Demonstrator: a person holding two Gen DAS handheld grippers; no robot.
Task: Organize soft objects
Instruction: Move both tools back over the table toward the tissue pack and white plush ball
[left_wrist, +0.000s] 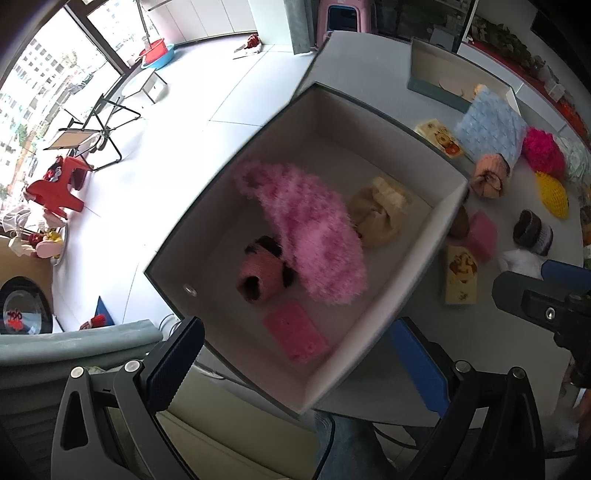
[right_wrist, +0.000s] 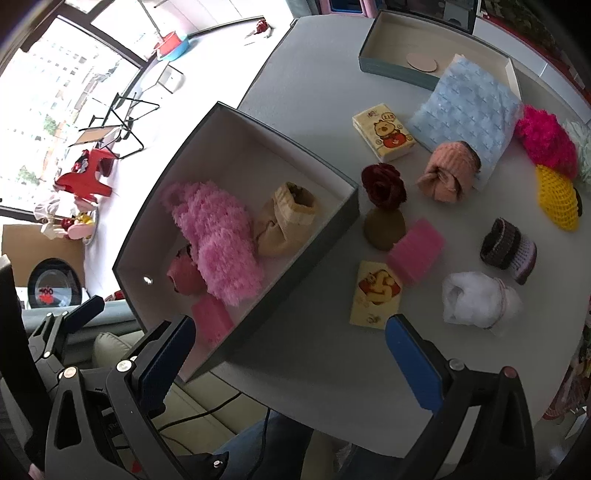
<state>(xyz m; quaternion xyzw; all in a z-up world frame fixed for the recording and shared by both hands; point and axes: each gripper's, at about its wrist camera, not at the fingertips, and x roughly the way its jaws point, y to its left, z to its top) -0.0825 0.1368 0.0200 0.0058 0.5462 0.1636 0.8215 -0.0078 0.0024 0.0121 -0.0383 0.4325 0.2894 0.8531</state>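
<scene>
Both my grippers, left (left_wrist: 295, 363) and right (right_wrist: 290, 354), gape wide and empty over the box (right_wrist: 325, 218), which holds a fluffy pink slipper (right_wrist: 218, 243), tan bootie (right_wrist: 284, 218) and pink sponge (right_wrist: 212, 317); other soft things lie on the table (right_wrist: 314, 369).

Daylight pours in from the windows (left_wrist: 48, 74) at upper left of both views, blowing the floor (left_wrist: 207, 74) out to near white. The box (right_wrist: 207, 155) interior sits in softer shade. The left wrist view is motion-blurred; the right is sharper. Fisheye bending and dark vignetting crowd the corners.
</scene>
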